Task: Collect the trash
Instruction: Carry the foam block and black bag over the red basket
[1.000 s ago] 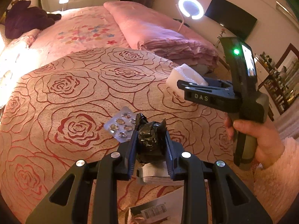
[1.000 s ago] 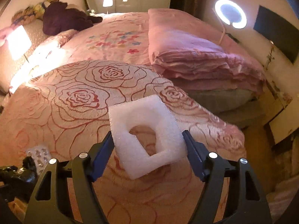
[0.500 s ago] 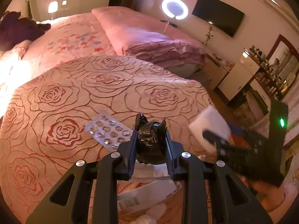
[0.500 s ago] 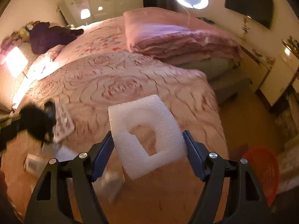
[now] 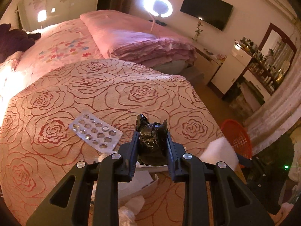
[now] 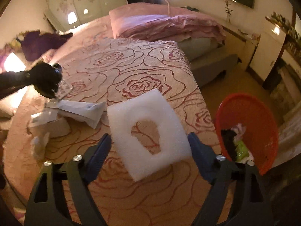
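Note:
My left gripper (image 5: 152, 143) is shut on a crumpled black plastic bag (image 5: 152, 141) and holds it above the rose-patterned bedspread (image 5: 105, 94). My right gripper (image 6: 149, 141) is shut on a white foam piece (image 6: 167, 113) with a hole in its middle, held above the bed's corner. The foam also shows in the left wrist view (image 5: 219, 155). A red trash basket (image 6: 261, 116) stands on the floor to the right of the bed, with some trash inside; it also shows in the left wrist view (image 5: 238, 137). The left gripper with the black bag shows at the left of the right wrist view (image 6: 45, 80).
An empty blister pack (image 5: 95, 131) lies on the bedspread. White paper packaging (image 6: 82, 111), a small box (image 6: 50, 124) and a tissue (image 6: 39, 145) lie near the bed's near edge. A folded pink quilt (image 5: 139, 43) lies at the back. A white cabinet (image 5: 231, 71) stands right.
Both grippers have swung right with their loads. The red basket has come into both views. The right gripper now sits low at the right of the left view.

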